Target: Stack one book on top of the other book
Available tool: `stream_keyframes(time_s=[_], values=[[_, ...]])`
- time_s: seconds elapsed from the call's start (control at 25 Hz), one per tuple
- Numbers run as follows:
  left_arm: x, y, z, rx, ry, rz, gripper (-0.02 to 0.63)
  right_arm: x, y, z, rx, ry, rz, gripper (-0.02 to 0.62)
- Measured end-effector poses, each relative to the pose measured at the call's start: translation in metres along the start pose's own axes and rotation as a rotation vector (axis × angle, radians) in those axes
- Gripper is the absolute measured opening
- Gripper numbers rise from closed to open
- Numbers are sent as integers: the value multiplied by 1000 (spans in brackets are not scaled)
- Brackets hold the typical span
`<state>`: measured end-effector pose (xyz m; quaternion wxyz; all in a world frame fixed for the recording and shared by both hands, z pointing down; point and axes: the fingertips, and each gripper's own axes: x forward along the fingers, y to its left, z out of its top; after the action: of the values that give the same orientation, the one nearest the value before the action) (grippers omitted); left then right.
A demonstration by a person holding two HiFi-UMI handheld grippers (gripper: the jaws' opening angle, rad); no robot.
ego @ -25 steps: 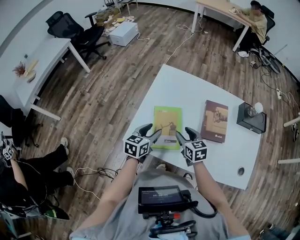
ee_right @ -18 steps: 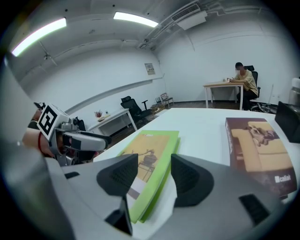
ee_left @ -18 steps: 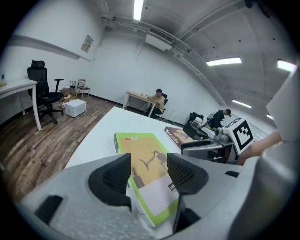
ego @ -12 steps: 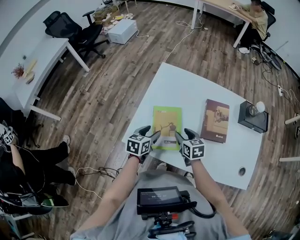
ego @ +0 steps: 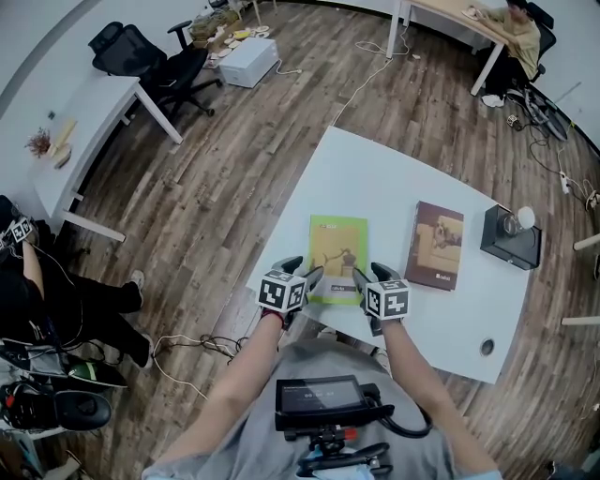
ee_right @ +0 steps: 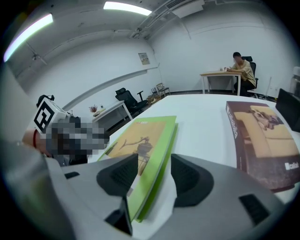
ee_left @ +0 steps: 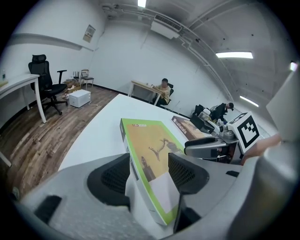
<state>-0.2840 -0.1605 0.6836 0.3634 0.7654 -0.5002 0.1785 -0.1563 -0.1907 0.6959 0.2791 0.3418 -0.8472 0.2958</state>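
A green book [ego: 337, 246] lies flat on the white table [ego: 375, 173] near its front edge. A brown book [ego: 436, 242] lies flat to its right, a gap between them. My left gripper [ego: 302, 272] is at the green book's near left corner. In the left gripper view that corner [ee_left: 150, 140] lies between the jaws of the left gripper [ee_left: 150, 173]; they have just been opening and do not press on it. My right gripper [ego: 370, 274] straddles the near right corner [ee_right: 140, 138], and the right gripper [ee_right: 154, 176] is open. The brown book [ee_right: 262, 136] lies untouched.
A black box [ego: 511, 242] with a white ball on it stands at the table's right end. The table has a round hole [ego: 487, 347] near the front right. Office chairs [ego: 141, 56], a white desk [ego: 84, 122] and floor cables surround the table. A person [ego: 520, 28] sits far back.
Both grippers have sunk a little onto the green book's near corners. Neither book has moved.
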Motion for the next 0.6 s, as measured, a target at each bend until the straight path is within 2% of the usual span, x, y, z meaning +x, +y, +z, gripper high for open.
stream_keyframes(time_s=[0.2,0.36,0.6], values=[[3,7,-6,-42,18,16,245,6,-1,-3,34,13,5,196],[9,6,-10,-95,19,-6,245,9,0,-4,54,23,14,195],[14,8,-13,-107,54,-5,245,13,-1,-7,92,37,24,196]])
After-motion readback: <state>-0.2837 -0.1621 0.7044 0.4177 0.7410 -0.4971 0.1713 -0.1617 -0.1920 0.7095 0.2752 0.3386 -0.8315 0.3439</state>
